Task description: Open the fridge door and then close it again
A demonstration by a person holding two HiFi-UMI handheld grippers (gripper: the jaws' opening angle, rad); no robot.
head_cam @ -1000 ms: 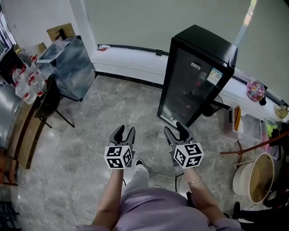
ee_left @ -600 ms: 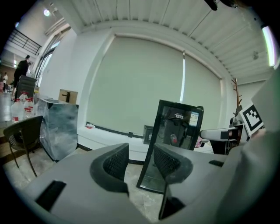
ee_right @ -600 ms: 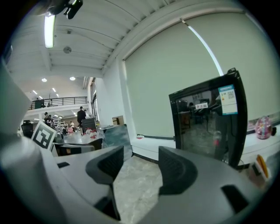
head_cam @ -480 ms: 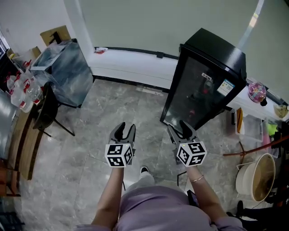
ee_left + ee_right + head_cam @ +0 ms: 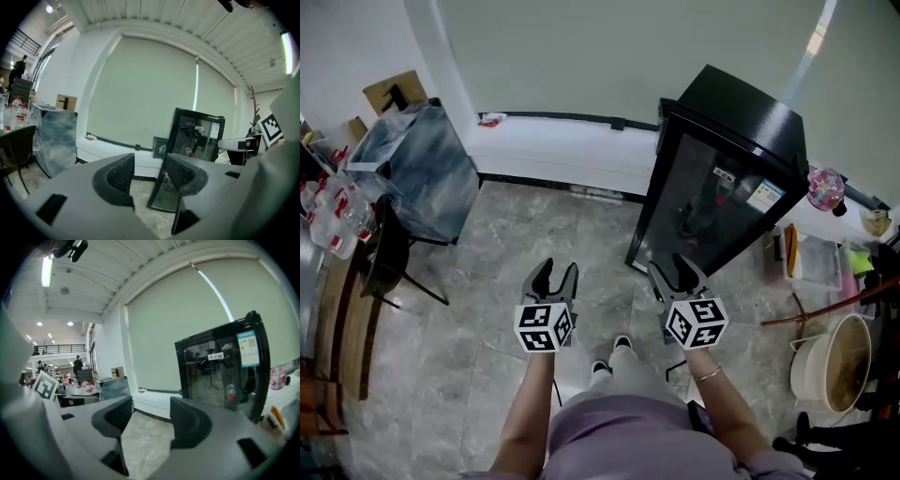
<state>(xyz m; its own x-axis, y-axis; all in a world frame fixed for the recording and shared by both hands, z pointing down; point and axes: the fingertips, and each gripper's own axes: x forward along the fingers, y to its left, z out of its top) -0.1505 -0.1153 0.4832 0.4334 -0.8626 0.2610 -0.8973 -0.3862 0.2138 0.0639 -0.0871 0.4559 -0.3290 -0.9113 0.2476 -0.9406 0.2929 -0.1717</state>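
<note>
A black fridge [image 5: 722,183] with a glass door stands shut against the white ledge at the right of the head view; it also shows in the left gripper view as the fridge [image 5: 194,154] and close up in the right gripper view as the fridge [image 5: 225,376]. My left gripper [image 5: 552,273] is held over the floor well short of it, its jaws opening with nothing between them. My right gripper [image 5: 677,269] hangs open and empty just before the door's lower corner, not touching it.
A grey wrapped cabinet [image 5: 417,169] and a dark chair [image 5: 389,258] stand at the left with bottles [image 5: 333,220] on a table. A white ledge [image 5: 553,145] runs along the wall. Right of the fridge lie a bin [image 5: 830,366] and clutter.
Both grippers and the person have moved forward over the marble floor toward the fridge, which now looms larger. The fridge door stays shut.
</note>
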